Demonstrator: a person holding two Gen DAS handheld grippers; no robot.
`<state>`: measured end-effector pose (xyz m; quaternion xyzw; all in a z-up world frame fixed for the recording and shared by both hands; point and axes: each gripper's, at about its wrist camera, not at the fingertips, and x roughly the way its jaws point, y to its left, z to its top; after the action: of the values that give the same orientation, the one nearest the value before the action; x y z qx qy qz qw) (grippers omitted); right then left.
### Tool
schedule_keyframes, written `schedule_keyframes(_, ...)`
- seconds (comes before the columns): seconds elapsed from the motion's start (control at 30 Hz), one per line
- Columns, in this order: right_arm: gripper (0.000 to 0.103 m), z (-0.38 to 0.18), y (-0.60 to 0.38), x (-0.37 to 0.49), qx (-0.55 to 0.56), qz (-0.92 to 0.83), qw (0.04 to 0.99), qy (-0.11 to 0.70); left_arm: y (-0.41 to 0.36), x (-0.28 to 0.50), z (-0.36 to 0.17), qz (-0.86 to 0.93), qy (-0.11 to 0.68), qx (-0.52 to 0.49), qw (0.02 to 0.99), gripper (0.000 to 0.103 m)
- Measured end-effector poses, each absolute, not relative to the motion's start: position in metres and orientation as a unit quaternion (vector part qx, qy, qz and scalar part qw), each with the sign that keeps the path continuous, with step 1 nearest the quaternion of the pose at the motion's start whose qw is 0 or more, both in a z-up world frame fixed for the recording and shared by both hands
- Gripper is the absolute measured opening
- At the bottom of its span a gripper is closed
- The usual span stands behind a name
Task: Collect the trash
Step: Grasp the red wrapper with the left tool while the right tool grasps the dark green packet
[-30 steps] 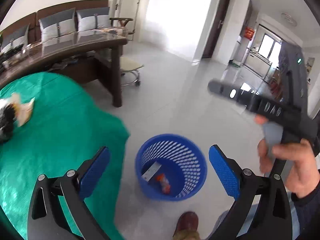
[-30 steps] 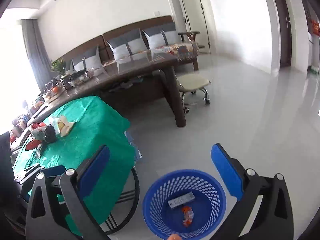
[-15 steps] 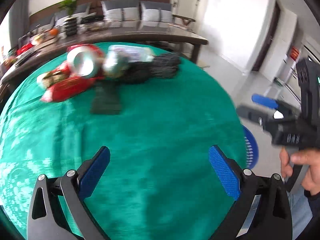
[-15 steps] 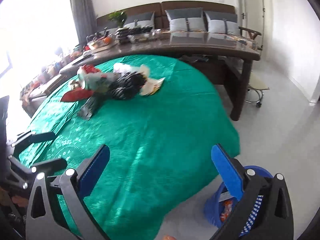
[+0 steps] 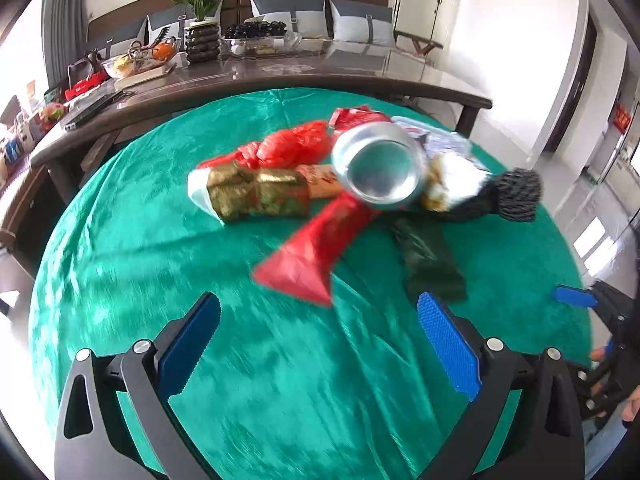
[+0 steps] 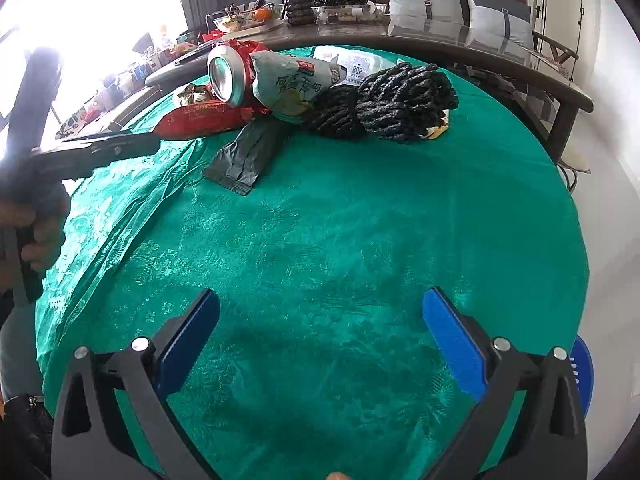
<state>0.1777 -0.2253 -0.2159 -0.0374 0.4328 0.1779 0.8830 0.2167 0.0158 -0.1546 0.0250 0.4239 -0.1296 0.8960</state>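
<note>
You are now holding both grippers over the round table's green cloth (image 6: pixel 360 216), having swung them up from the blue basket (image 6: pixel 582 364) since a second ago. Your left gripper (image 5: pixel 318 344) and right gripper (image 6: pixel 320 340) are both gaping wide, gripping nothing. The trash is lying heaped at the far side: a shiny metal can (image 5: pixel 378 168) on its side, base facing the left camera, a crinkled red wrapper (image 5: pixel 316 252), a flat dark pouch (image 6: pixel 250 152) and a knobbly black bundle (image 6: pixel 394 102).

Both wrist views over shared trash pile (image 5: pixel 360 184).
</note>
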Motion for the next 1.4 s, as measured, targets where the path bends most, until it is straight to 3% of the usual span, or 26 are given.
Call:
schedule_keyframes(0.2,0.098,-0.22,-0.216,0.181,-0.07,0.165,0.887,0.425,0.005,0.257,-0.159,-0.163,0.431,0.071,0.884,0.098)
schedule_keyframes(0.27,0.098,-0.221,-0.216,0.183,-0.068,0.164,0.887,0.426,0.003,0.266,-0.163,-0.174,0.44,0.08,0.877,0.092)
schedule_keyframes(0.33,0.098,-0.22,-0.214,0.184,-0.068,0.163,0.887,0.426,-0.001,0.272,-0.17,-0.182,0.458,0.089,0.865,0.065)
schedule_keyframes(0.37,0.098,-0.22,-0.214,0.185,-0.068,0.163,0.887,0.427,-0.003,0.27,-0.173,-0.187,0.464,0.093,0.861,0.057)
schedule_keyframes(0.4,0.098,-0.22,-0.213,0.186,-0.068,0.163,0.887,0.427,-0.004,0.267,-0.176,-0.19,0.466,0.096,0.859,0.042)
schedule_keyframes(0.53,0.098,-0.22,-0.212,0.187,-0.067,0.163,0.886,0.428,-0.004,0.246,-0.177,-0.194,0.454,0.095,0.864,0.029)
schedule_keyframes(0.87,0.098,-0.212,-0.177,0.21,-0.028,0.169,0.878,0.448,0.033,0.135,-0.177,-0.117,0.45,-0.002,0.885,0.029)
schedule_keyframes(1.0,0.085,-0.209,-0.144,0.251,-0.013,0.159,0.88,0.448,0.031,0.126,-0.182,-0.116,0.44,0.002,0.89,0.031)
schedule_keyframes(1.17,0.077,-0.209,-0.105,0.286,-0.027,0.16,0.883,0.441,0.034,0.129,-0.184,-0.132,0.427,-0.013,0.894,0.062)
schedule_keyframes(1.2,0.074,-0.21,-0.102,0.288,-0.037,0.155,0.886,0.435,0.035,0.129,-0.183,-0.13,0.426,-0.016,0.895,0.076)
schedule_keyframes(1.23,0.064,-0.211,-0.102,0.288,-0.046,0.147,0.889,0.432,0.036,0.129,-0.183,-0.125,0.427,-0.018,0.896,0.083)
schedule_keyframes(1.27,0.059,-0.21,-0.106,0.286,-0.044,0.146,0.89,0.43,0.038,0.131,-0.183,-0.124,0.428,-0.025,0.895,0.084)
schedule_keyframes(1.3,0.046,-0.209,-0.111,0.283,-0.041,0.154,0.889,0.429,0.04,0.133,-0.184,-0.124,0.433,-0.033,0.892,0.084)
schedule_keyframes(1.4,0.04,-0.208,-0.122,0.263,-0.067,0.194,0.882,0.424,0.043,0.134,-0.185,-0.128,0.434,-0.041,0.891,0.085)
